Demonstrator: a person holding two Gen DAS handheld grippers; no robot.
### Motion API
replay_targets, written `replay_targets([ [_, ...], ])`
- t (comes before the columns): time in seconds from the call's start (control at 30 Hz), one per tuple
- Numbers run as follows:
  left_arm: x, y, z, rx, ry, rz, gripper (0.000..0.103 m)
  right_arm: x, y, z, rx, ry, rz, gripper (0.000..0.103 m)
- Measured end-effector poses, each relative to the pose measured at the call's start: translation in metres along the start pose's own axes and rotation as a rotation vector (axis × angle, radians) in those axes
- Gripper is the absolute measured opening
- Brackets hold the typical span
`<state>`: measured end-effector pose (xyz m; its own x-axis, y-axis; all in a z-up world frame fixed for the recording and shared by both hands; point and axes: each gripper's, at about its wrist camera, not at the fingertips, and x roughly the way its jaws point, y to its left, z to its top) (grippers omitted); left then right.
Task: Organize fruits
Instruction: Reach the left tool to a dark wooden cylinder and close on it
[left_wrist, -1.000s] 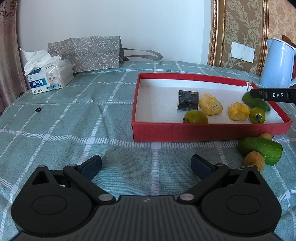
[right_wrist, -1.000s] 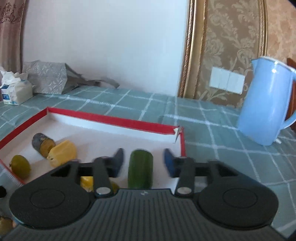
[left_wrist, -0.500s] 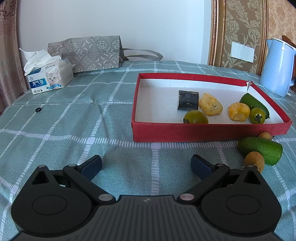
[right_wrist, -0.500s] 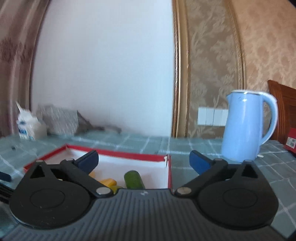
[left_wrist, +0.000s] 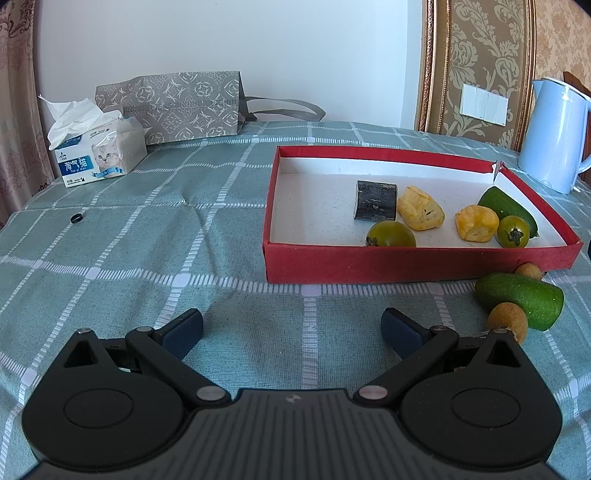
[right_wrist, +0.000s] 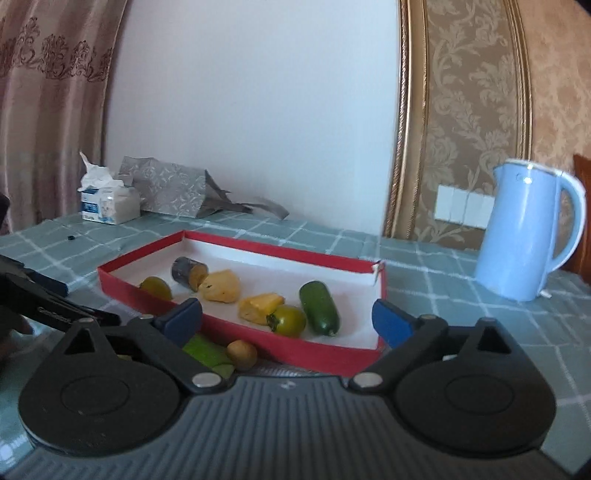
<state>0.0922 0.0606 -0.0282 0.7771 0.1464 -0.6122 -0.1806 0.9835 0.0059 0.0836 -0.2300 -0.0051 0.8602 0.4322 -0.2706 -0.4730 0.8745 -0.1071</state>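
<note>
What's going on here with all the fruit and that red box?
A person with a gripper in each hand is sorting fruit into the red box. Six pieces lie inside, including a green cucumber. Another cucumber and two small brown fruits wait on the tablecloth. The right gripper and left gripper are open and empty.

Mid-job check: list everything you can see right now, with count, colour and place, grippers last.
tray: 1, red, white inside, on the table
cucumber: 1, green, in tray, right end
tomatoes: 2, green, in tray, near front wall
yellow pieces: 2, in tray, middle
dark chunk: 1, black-grey, in tray
cucumber piece: 1, green, on cloth before tray
brown fruits: 2, beside that piece
kettle: 1, light blue, right of tray
tissue pack: 1, far left
bag: 1, grey, by wall
ring: 1, black, on cloth
left gripper: open, empty
right gripper: open, empty
</note>
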Motion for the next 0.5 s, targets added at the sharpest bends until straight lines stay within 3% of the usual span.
replay_targets([
  [0.13, -0.008, 0.002, -0.002, -0.014, -0.04, -0.01, 0.103, 0.004, -0.015, -0.001, 0.09, 0.019, -0.002, 0.103],
  [0.33, -0.036, -0.011, -0.013, 0.028, -0.123, -0.108, 0.103, 0.011, -0.038, -0.005, 0.216, 0.058, -0.005, 0.103],
  [0.5, -0.05, -0.025, -0.02, 0.052, -0.164, -0.132, 0.103, 0.01, -0.037, -0.006, 0.212, 0.052, 0.0, 0.103],
])
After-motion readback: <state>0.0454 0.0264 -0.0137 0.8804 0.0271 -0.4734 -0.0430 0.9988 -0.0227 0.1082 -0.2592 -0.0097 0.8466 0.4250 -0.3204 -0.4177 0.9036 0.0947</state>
